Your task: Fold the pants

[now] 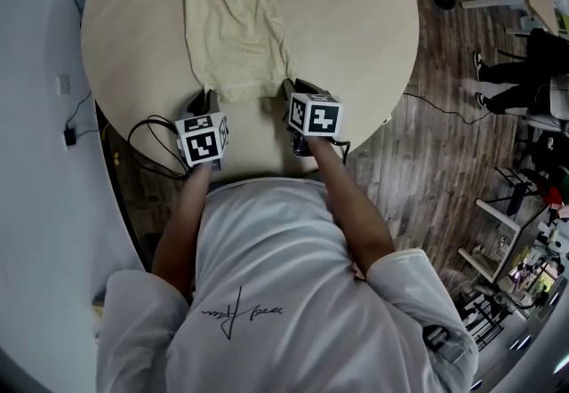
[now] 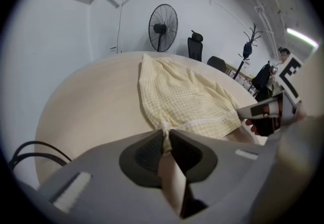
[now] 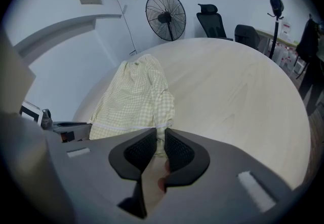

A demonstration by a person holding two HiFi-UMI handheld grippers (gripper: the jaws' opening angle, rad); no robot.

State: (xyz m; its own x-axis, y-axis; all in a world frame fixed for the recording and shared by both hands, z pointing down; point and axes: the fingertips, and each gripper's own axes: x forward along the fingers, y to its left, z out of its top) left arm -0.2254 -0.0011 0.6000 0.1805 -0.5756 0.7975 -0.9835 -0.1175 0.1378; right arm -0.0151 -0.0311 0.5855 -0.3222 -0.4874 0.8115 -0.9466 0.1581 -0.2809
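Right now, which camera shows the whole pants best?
The head view: it looks down on the pants, so nearly all their outline shows flat on the table. Both gripper views see them low from the near edge, squashed, with the far end small.

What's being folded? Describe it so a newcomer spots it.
Find the round light-wood table. Left of its centre lie the pants: pale yellow checked cloth, the only fabric there, near corners pinched by the left hand-held gripper and right hand-held gripper.
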